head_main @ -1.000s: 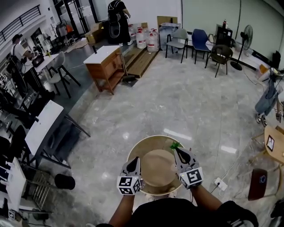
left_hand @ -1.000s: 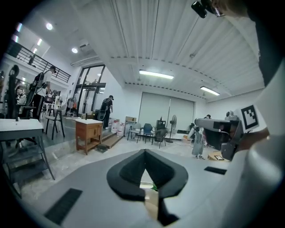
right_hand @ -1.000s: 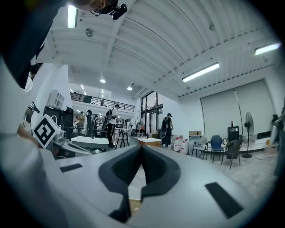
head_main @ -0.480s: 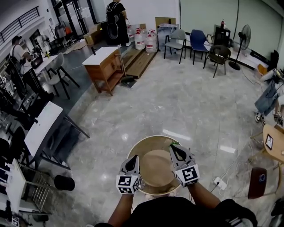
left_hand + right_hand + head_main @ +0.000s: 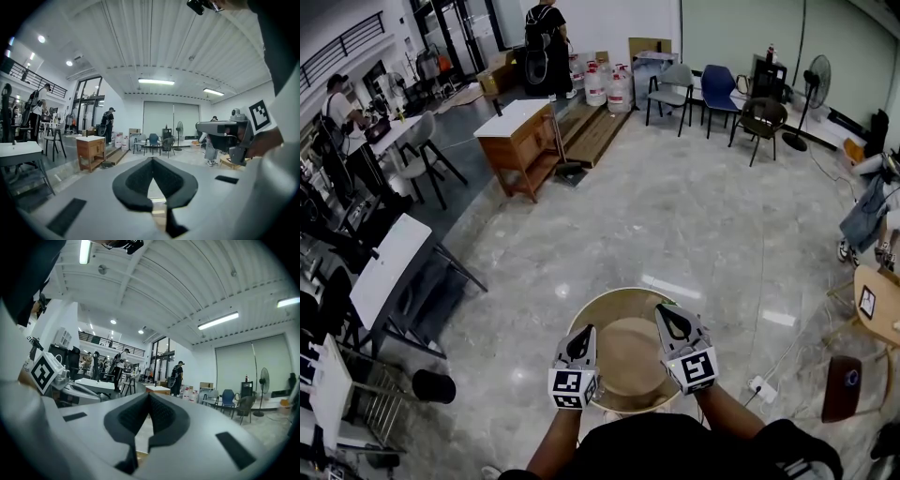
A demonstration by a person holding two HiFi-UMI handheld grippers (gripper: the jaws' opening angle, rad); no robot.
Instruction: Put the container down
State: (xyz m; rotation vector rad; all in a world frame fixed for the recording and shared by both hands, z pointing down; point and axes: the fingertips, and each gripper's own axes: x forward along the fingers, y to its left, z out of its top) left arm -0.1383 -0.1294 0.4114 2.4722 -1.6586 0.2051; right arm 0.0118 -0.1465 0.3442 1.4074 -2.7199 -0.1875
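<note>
A round tan wooden container (image 5: 628,354) with a tall thin rim hangs over the grey marble floor, close in front of the person's body in the head view. My left gripper (image 5: 584,336) grips its left rim and my right gripper (image 5: 668,317) its right rim. In the left gripper view the dark jaws meet at the tip of the left gripper (image 5: 152,160), with a strip of the tan container rim (image 5: 159,216) pinched low between them. The right gripper view shows the same: the right gripper (image 5: 149,398) is shut, with the container's tan wood (image 5: 140,457) at the base of the jaws.
A wooden cabinet (image 5: 517,141), chairs (image 5: 712,89) and water jugs (image 5: 609,84) stand at the far side, beside a standing person (image 5: 542,47). A white table (image 5: 384,272) and a black stool (image 5: 431,386) are at the left. A power strip (image 5: 759,384) lies on the floor at the right.
Both grippers and the container have shifted slightly to the left and a little up in the head view. The grip on both rims is unchanged.
</note>
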